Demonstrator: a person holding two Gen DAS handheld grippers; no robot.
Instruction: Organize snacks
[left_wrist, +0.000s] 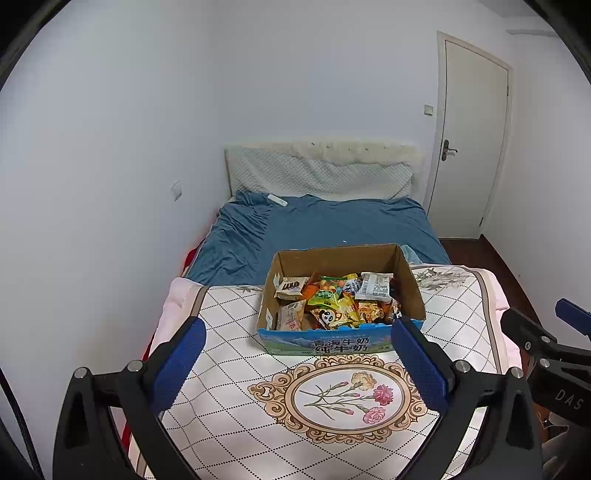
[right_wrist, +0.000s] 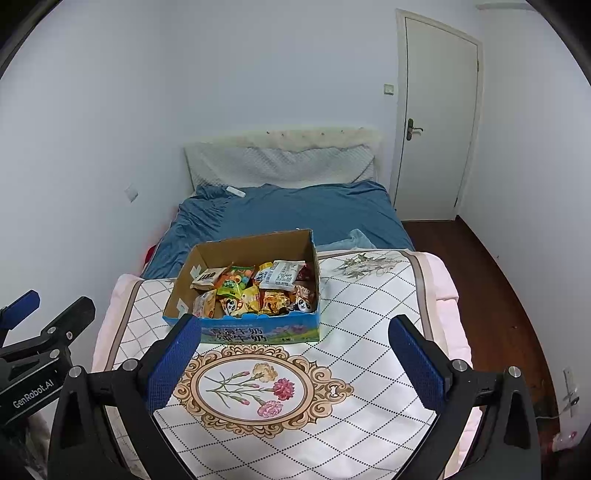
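A cardboard box (left_wrist: 410, 284) (right_wrist: 255, 247) with a blue printed front stands on a quilt at the foot of a bed. It is filled with several mixed snack packets (left_wrist: 334, 301) (right_wrist: 255, 291). My left gripper (left_wrist: 299, 363) is open, held back from the box with nothing between its blue pads. My right gripper (right_wrist: 293, 363) is open too, empty, a little right of the box and short of it. Each gripper shows at the edge of the other's view.
The quilt (left_wrist: 258, 424) (right_wrist: 369, 369) is white with a diamond pattern and a flower medallion. Behind the box lie a blue sheet (left_wrist: 332, 225), a pillow (left_wrist: 321, 177) and a small white remote (left_wrist: 277, 199). A wall runs along the left; a door (right_wrist: 436, 118) and dark wood floor (right_wrist: 491, 295) are right.
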